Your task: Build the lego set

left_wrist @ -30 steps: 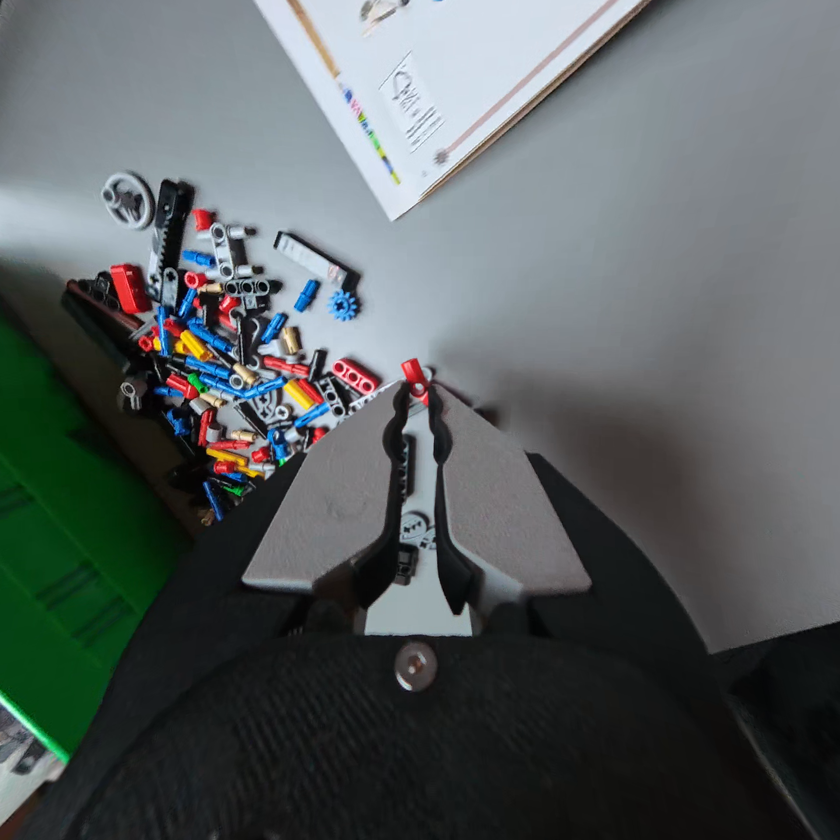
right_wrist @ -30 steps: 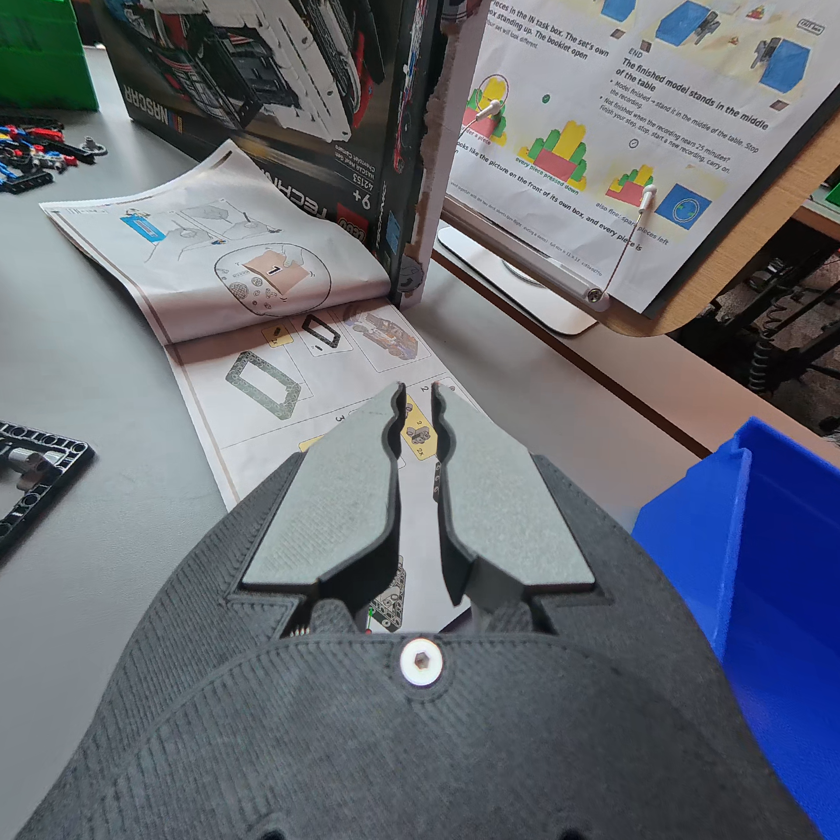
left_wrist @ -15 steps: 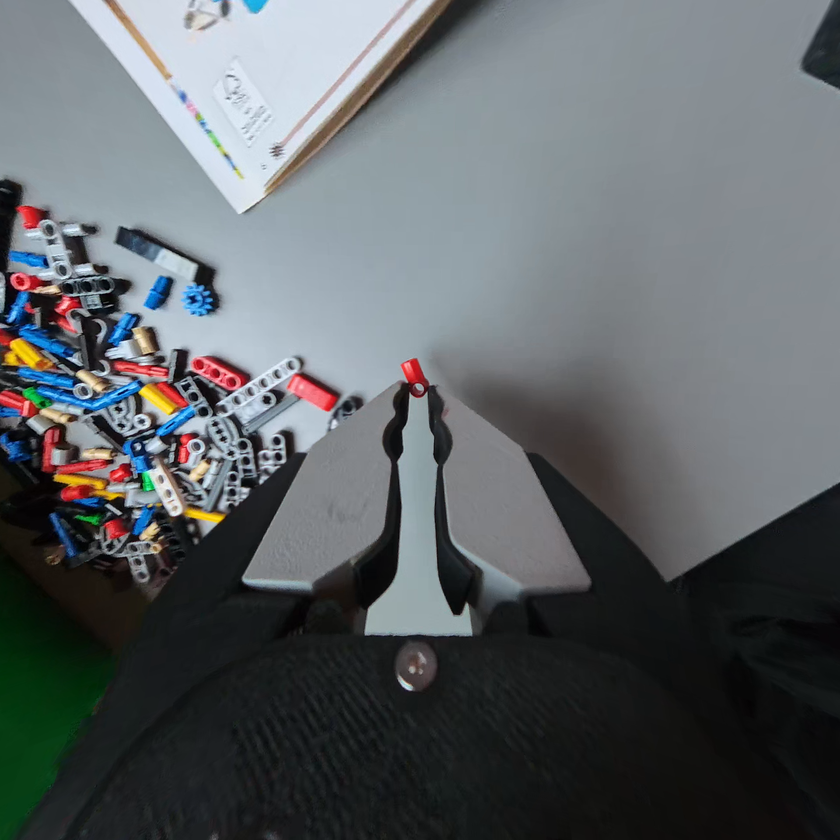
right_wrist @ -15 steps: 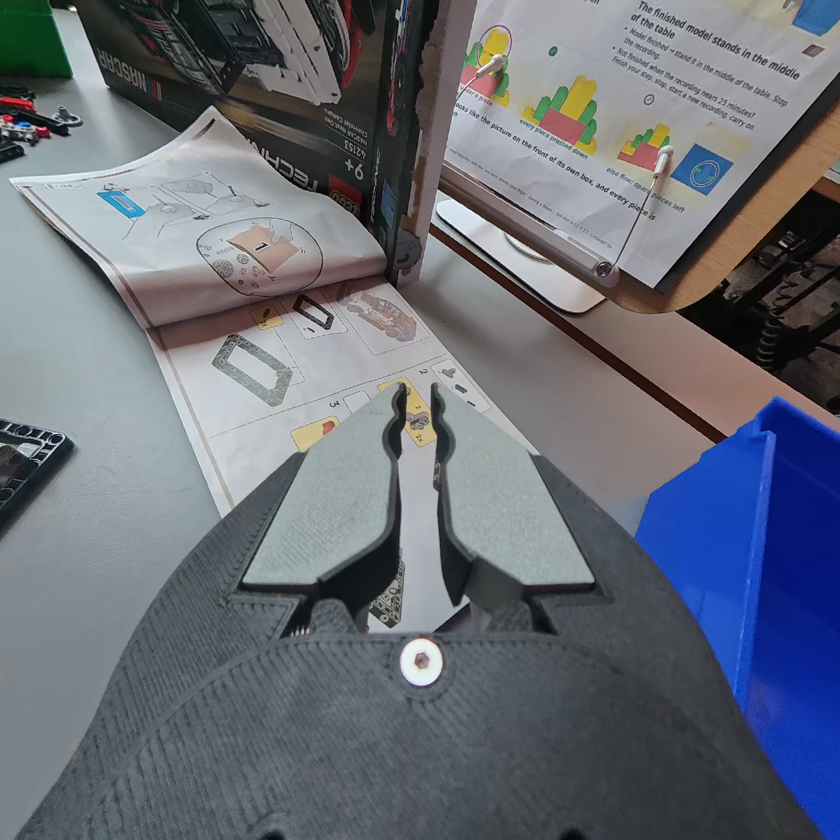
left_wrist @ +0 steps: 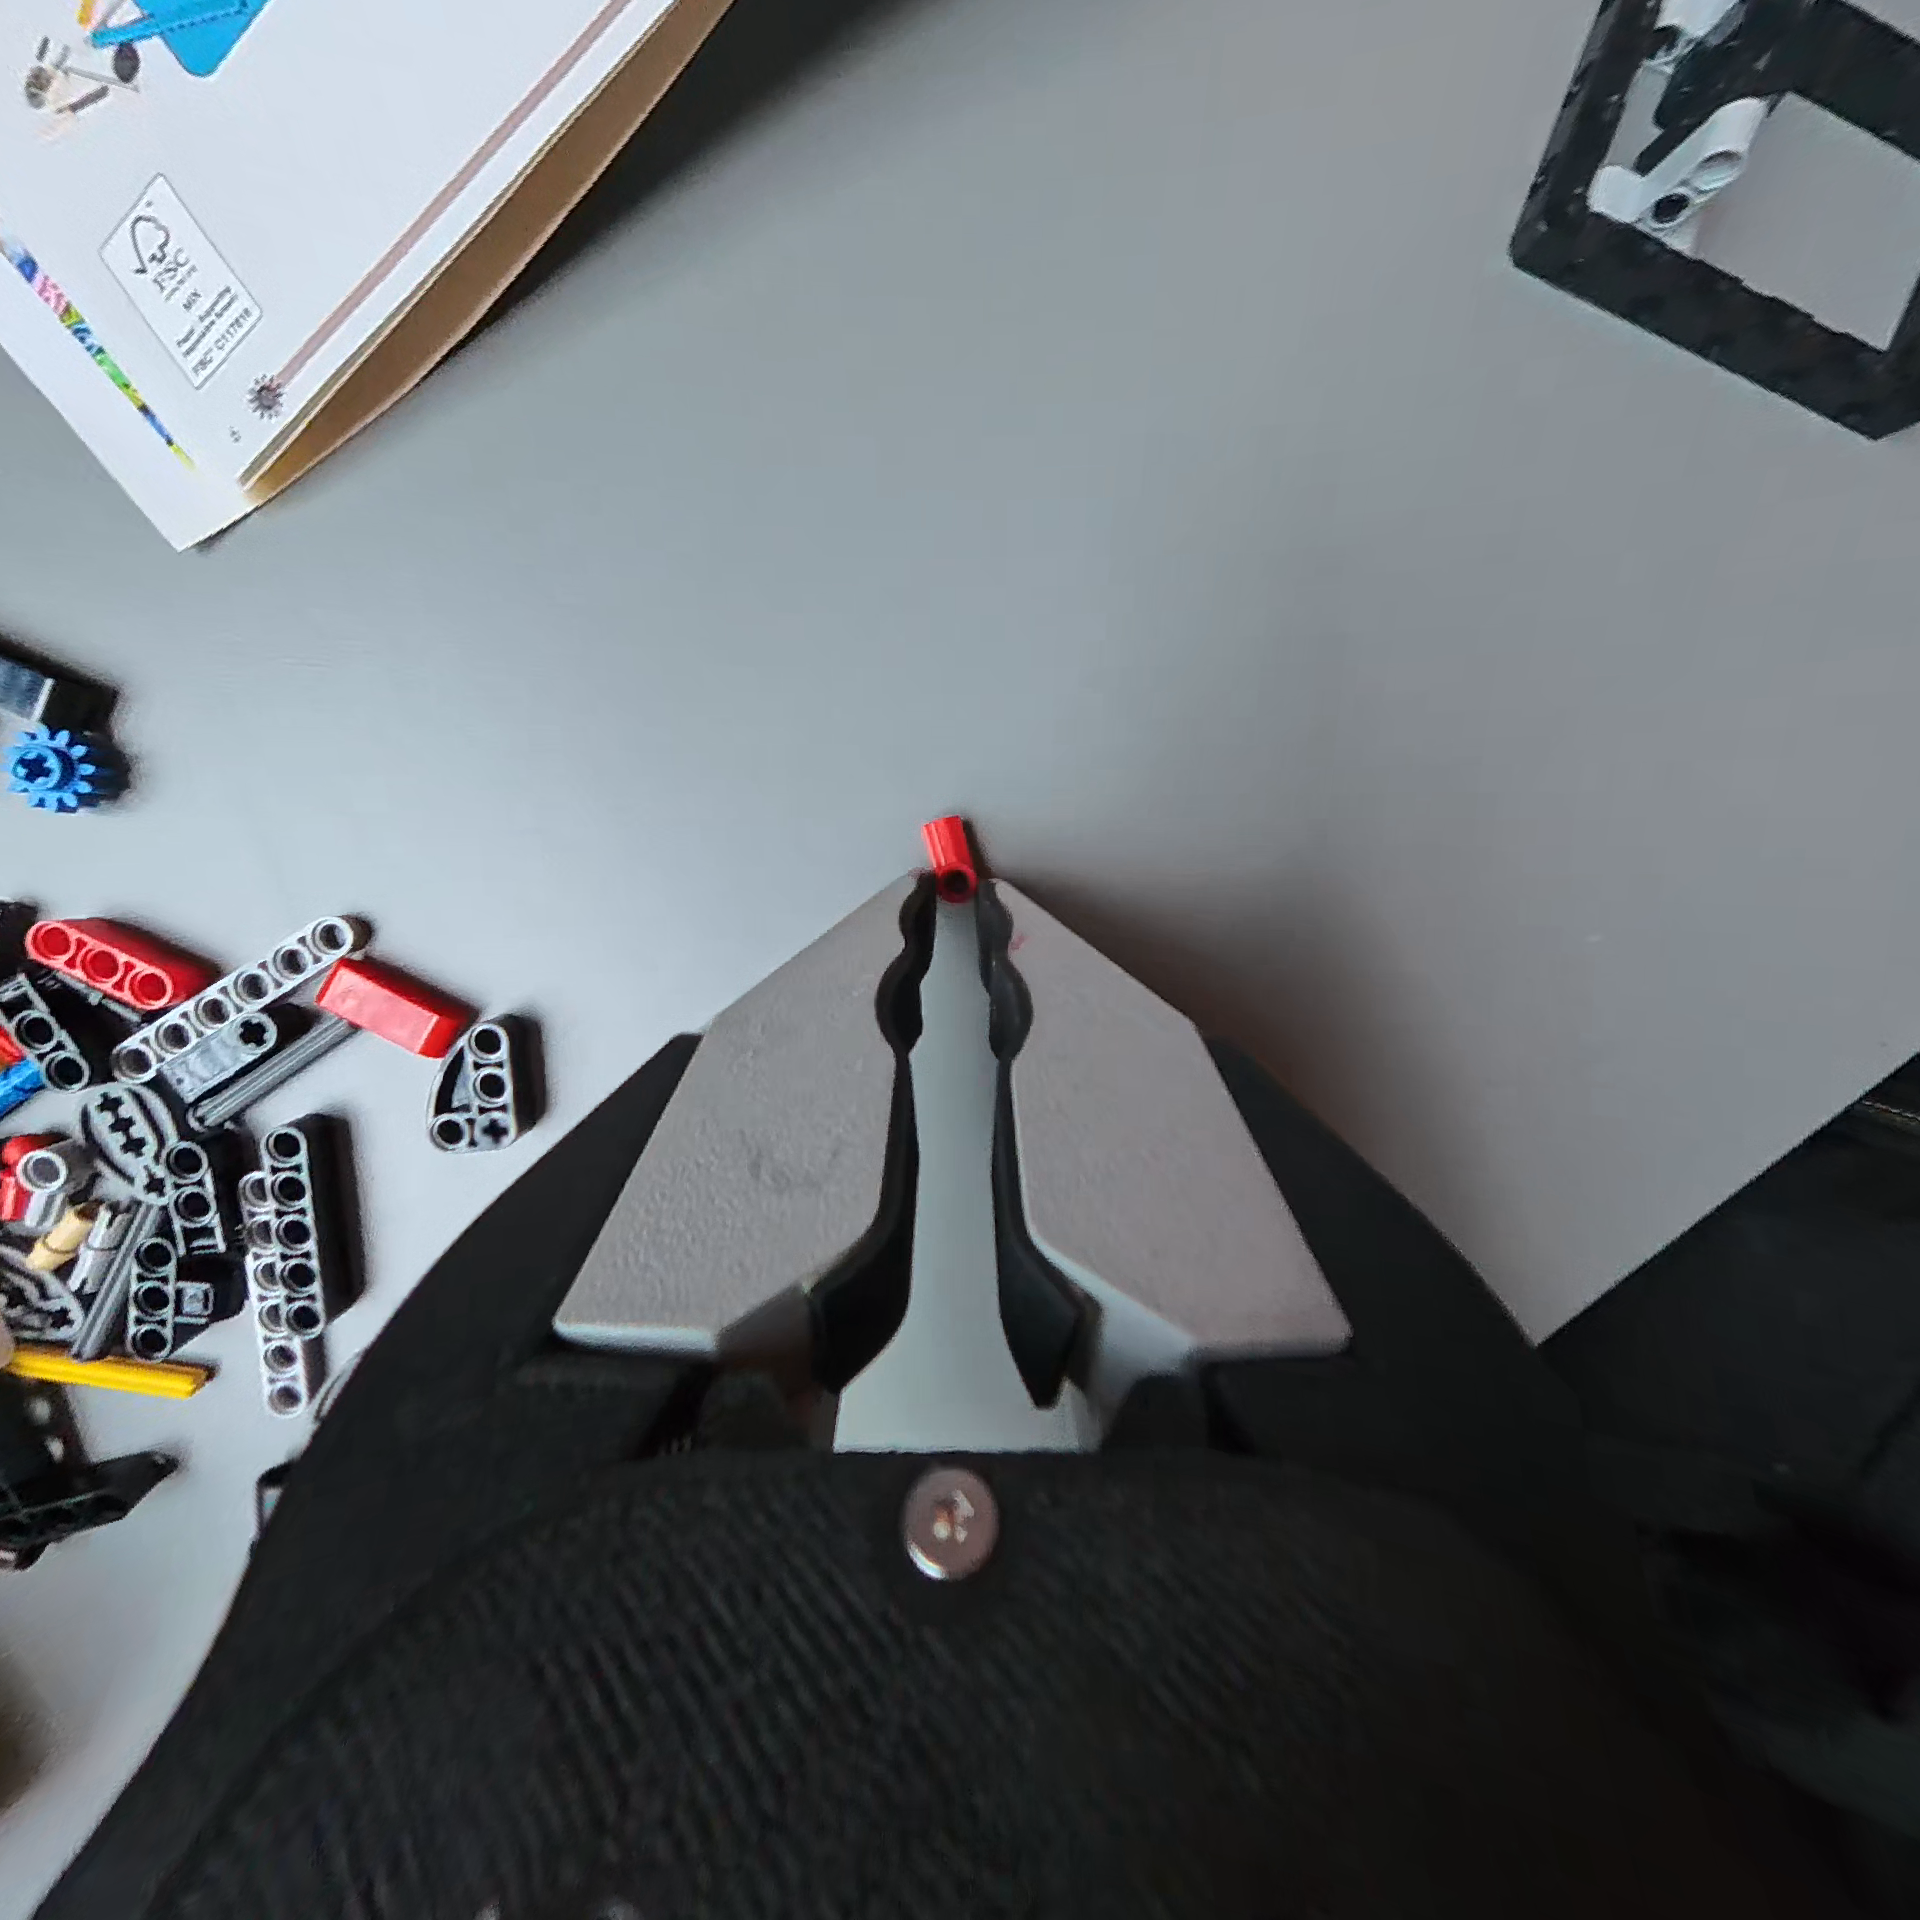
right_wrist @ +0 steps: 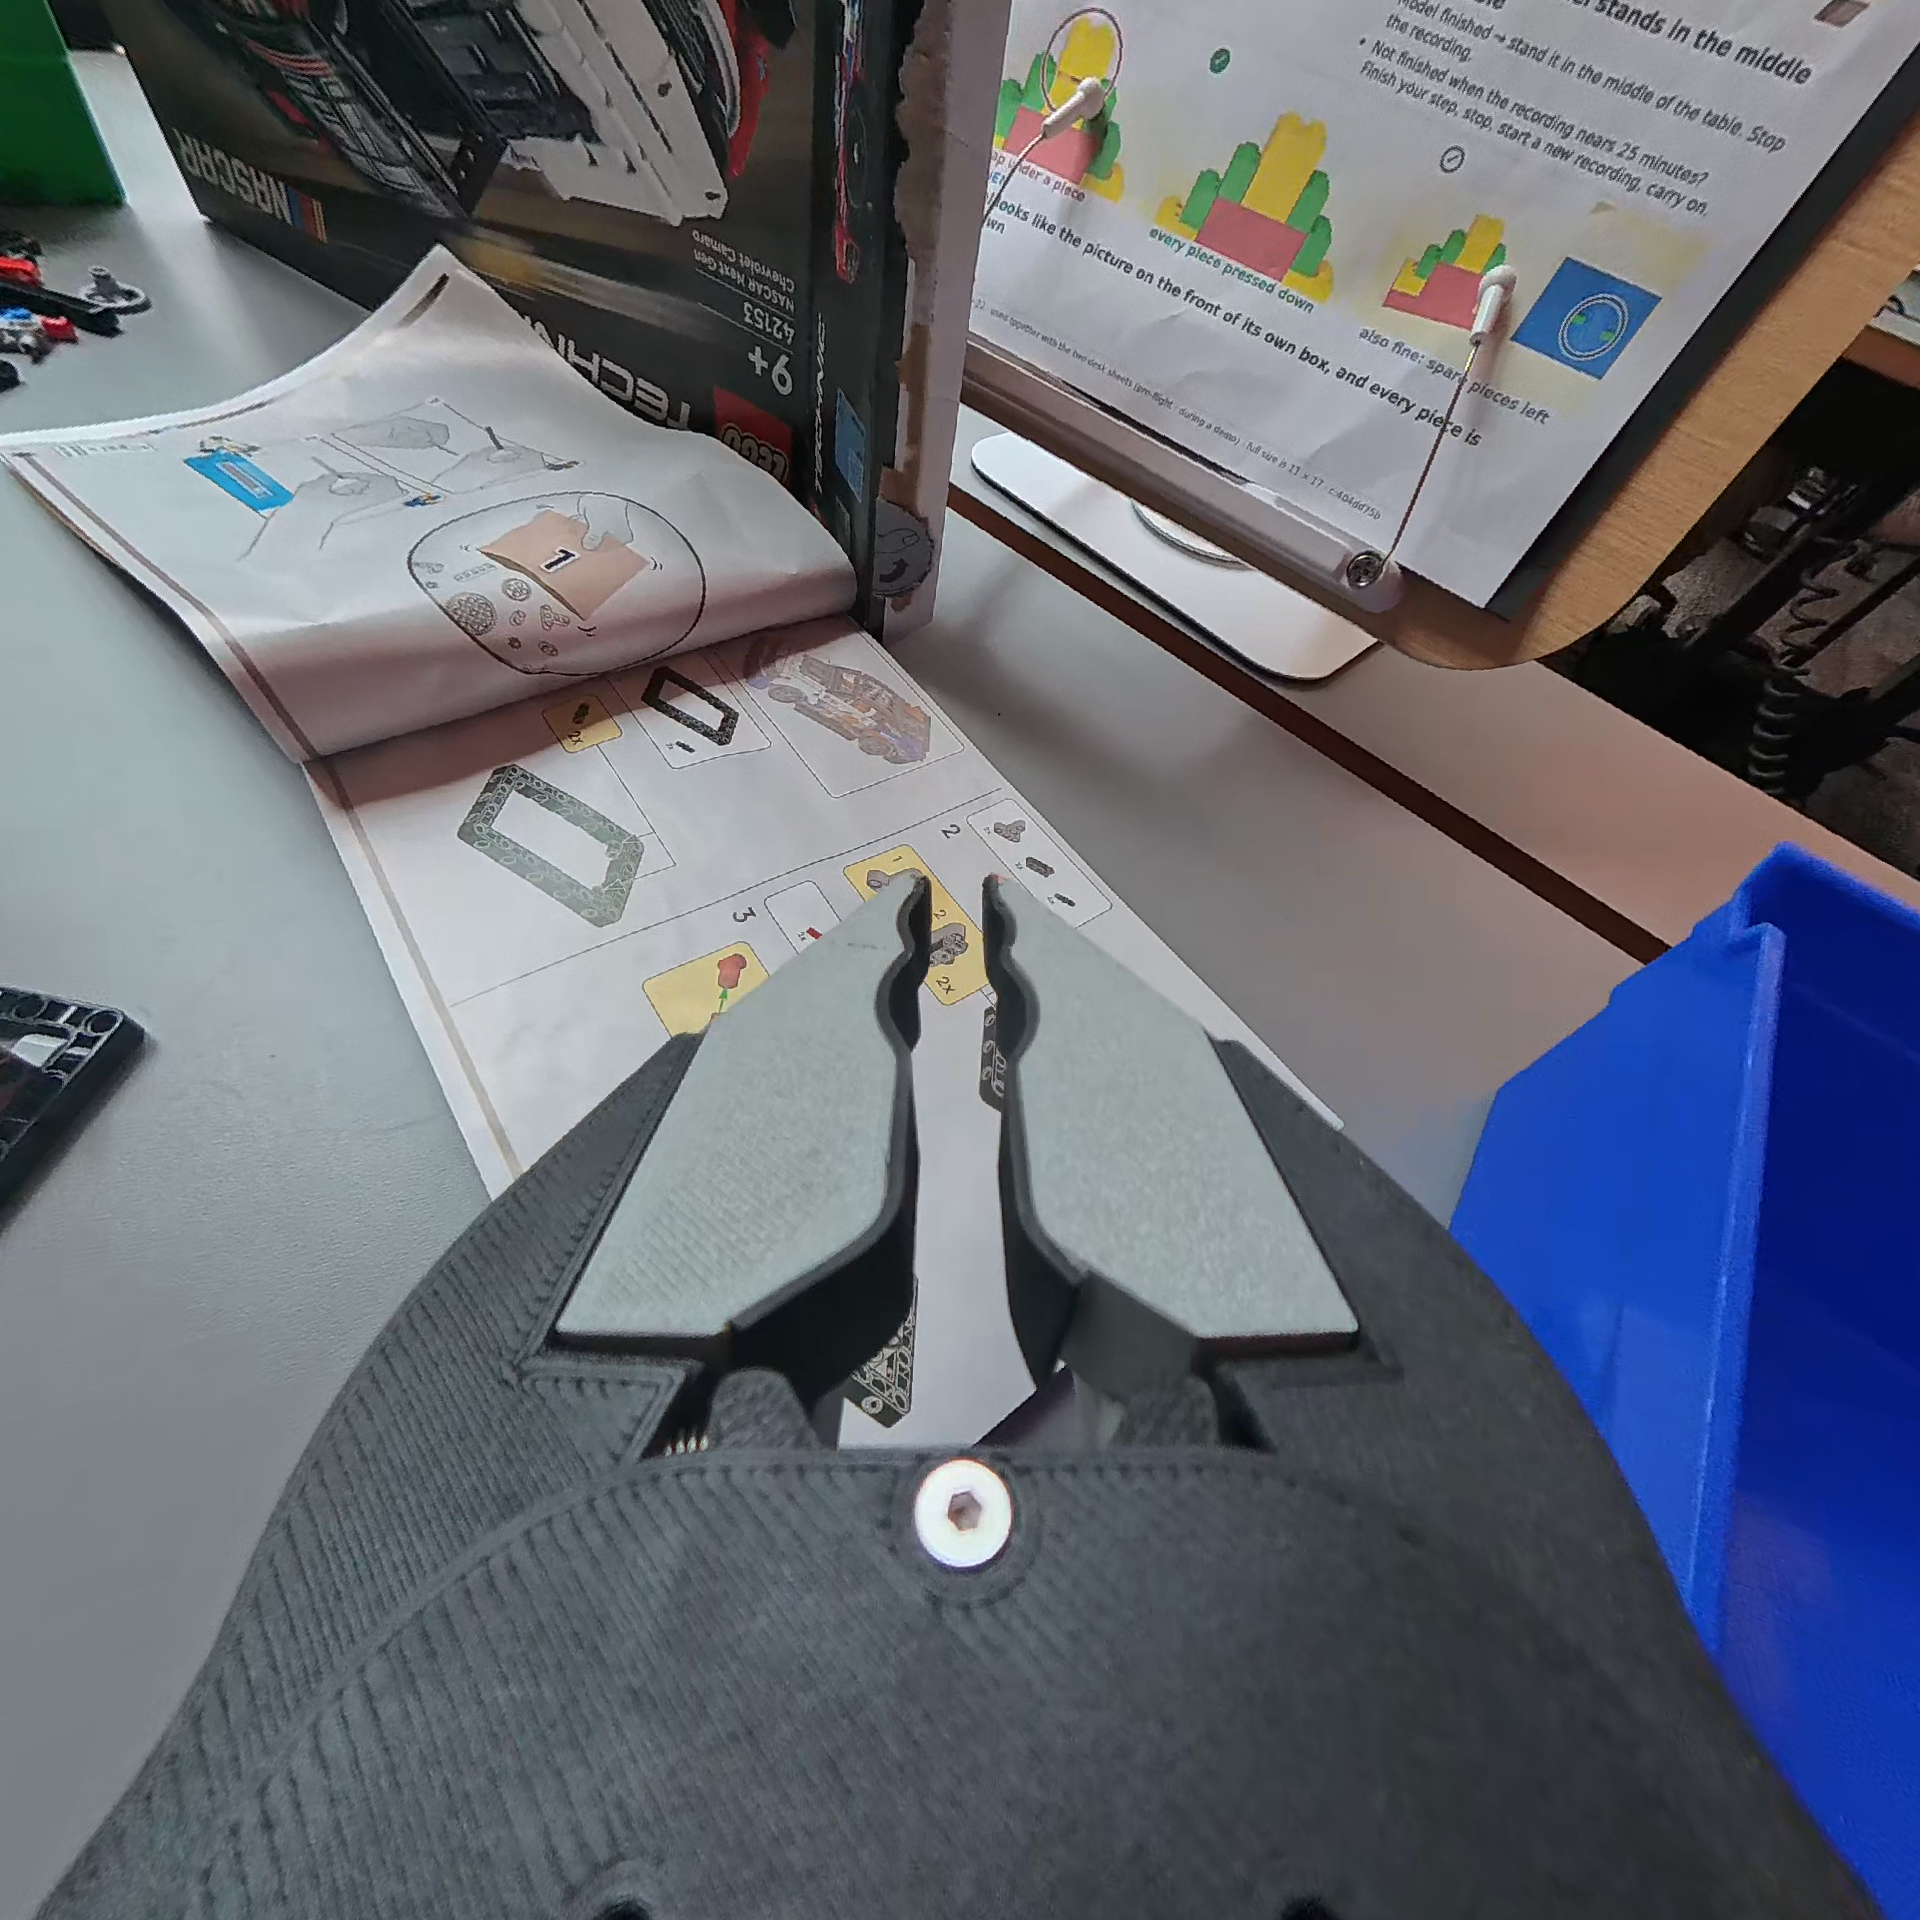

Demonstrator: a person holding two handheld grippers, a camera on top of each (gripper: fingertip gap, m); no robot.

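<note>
Fingertips (left_wrist: 985, 896) of our left gripper (left_wrist: 954, 894) pinch red pin (left_wrist: 950, 854), axis pointing forward; black frame (left_wrist: 1704, 312) lies far upper-right; right gripper (right_wrist: 954, 885) slightly parted, empty.

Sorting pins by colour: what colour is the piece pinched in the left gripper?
Red, clearest in the left wrist view.

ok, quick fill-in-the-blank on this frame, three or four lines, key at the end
1. The left tongs pinch a small ____ piece.
2. The right tongs hover over the open ____.
3. The bin beside the right tongs is ____.
4. The gear near the loose parts is ____.

red; booklet; blue; blue
</note>
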